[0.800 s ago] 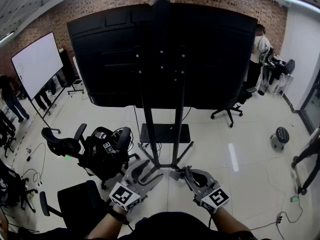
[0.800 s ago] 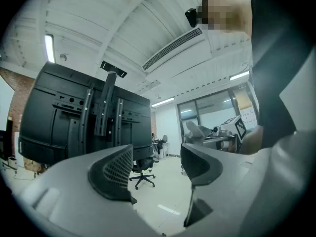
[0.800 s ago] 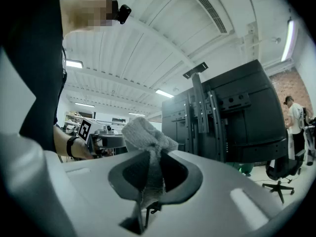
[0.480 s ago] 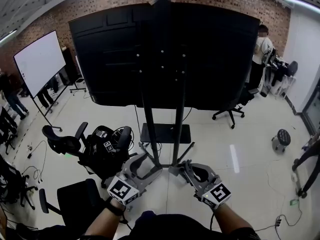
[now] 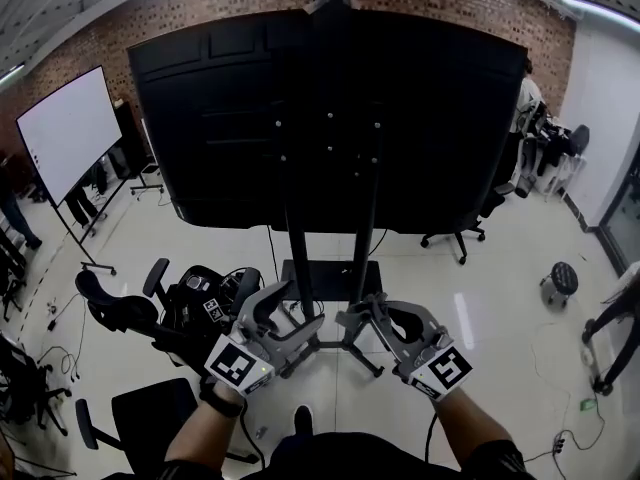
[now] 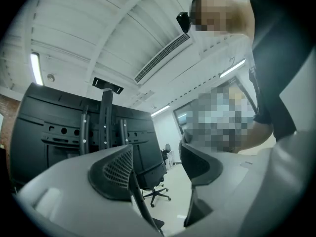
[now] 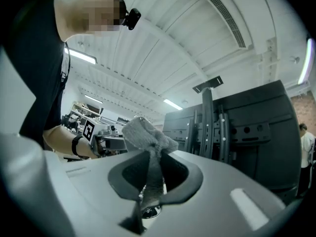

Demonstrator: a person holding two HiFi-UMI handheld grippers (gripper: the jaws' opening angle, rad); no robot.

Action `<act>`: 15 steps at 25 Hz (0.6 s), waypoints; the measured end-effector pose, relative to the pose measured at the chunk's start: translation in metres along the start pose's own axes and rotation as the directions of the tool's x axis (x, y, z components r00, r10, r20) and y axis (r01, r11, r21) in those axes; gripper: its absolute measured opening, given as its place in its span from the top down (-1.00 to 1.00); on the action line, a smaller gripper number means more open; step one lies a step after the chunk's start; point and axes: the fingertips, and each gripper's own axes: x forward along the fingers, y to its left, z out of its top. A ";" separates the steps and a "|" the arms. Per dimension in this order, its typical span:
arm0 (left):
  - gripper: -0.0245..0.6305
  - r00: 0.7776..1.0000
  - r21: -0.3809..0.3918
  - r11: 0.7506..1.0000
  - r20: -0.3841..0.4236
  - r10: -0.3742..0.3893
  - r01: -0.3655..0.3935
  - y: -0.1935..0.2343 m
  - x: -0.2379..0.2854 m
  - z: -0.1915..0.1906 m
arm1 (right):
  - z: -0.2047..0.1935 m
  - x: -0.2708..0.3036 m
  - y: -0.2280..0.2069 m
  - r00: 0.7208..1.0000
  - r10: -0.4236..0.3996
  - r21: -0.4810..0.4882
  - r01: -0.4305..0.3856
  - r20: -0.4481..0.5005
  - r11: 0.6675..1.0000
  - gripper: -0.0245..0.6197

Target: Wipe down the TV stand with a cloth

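The left tongs [image 5: 283, 315] are being held with jaws apart and nothing between them, just left of the TV stand [image 5: 293, 253], whose twin uprights are rising ahead of both tools. Compared with a moment ago, both tongs are being carried higher and nearer to those uprights, and the television's black back [image 5: 330, 118] is being brought closer. The approach is judged nearly over, with wiping not yet begun. The right tongs [image 7: 148, 181] are being kept clamped on a grey cloth [image 7: 145, 135], its bunched end standing free above the jaws, short of the stand. In the head view the cloth is being all but hidden by the right tongs, the stand's base is being partly covered by both, and its top is being cut off.
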 end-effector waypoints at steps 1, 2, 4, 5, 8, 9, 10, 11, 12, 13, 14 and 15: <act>-0.08 1.000 0.010 1.000 0.018 -0.011 0.011 0.011 0.005 0.006 | 0.006 0.012 -0.007 1.000 -0.001 -0.021 0.001 0.006 1.000 0.82; -0.08 0.999 0.018 1.000 0.037 -0.022 0.021 0.022 0.010 0.013 | 0.013 0.024 -0.014 1.000 -0.004 -0.040 0.004 0.014 0.999 0.81; -0.08 0.997 0.045 0.998 0.058 -0.045 0.042 0.047 0.020 0.024 | 0.030 0.049 -0.030 0.999 -0.014 -0.076 0.016 0.036 0.997 0.82; -0.08 0.996 0.064 0.997 0.064 -0.058 0.054 0.060 0.025 0.028 | 0.039 0.061 -0.038 0.999 -0.020 -0.097 0.024 0.049 0.995 0.81; -0.08 0.992 0.109 0.991 0.089 -0.090 0.080 0.097 0.038 0.044 | 0.067 0.102 -0.059 0.995 -0.038 -0.161 0.053 0.094 0.986 0.82; -0.08 0.989 0.118 0.989 0.103 -0.102 0.089 0.108 0.042 0.051 | 0.076 0.116 -0.066 0.993 -0.046 -0.178 0.065 0.108 0.982 0.82; -0.08 0.986 0.123 0.987 0.119 -0.115 0.100 0.119 0.047 0.058 | 0.083 0.129 -0.072 0.991 -0.054 -0.194 0.076 0.119 0.978 0.81; -0.08 0.982 0.126 0.986 0.136 -0.128 0.111 0.128 0.051 0.066 | 0.091 0.141 -0.077 0.990 -0.060 -0.209 0.085 0.125 0.974 0.81; -0.08 0.979 0.127 0.985 0.148 -0.139 0.121 0.137 0.056 0.073 | 0.098 0.153 -0.082 0.990 -0.065 -0.227 0.093 0.127 0.969 0.81; -0.08 0.977 0.129 0.984 0.152 -0.146 0.127 0.146 0.061 0.079 | 0.105 0.164 -0.086 0.989 -0.071 -0.249 0.101 0.129 0.963 0.81; -0.08 0.976 0.130 0.982 0.155 -0.153 0.134 0.155 0.066 0.084 | 0.113 0.173 -0.090 0.988 -0.078 -0.274 0.113 0.134 0.955 0.82; -0.08 0.973 0.137 0.980 0.161 -0.163 0.142 0.162 0.071 0.090 | 0.121 0.182 -0.095 0.986 -0.086 -0.299 0.126 0.144 0.946 0.81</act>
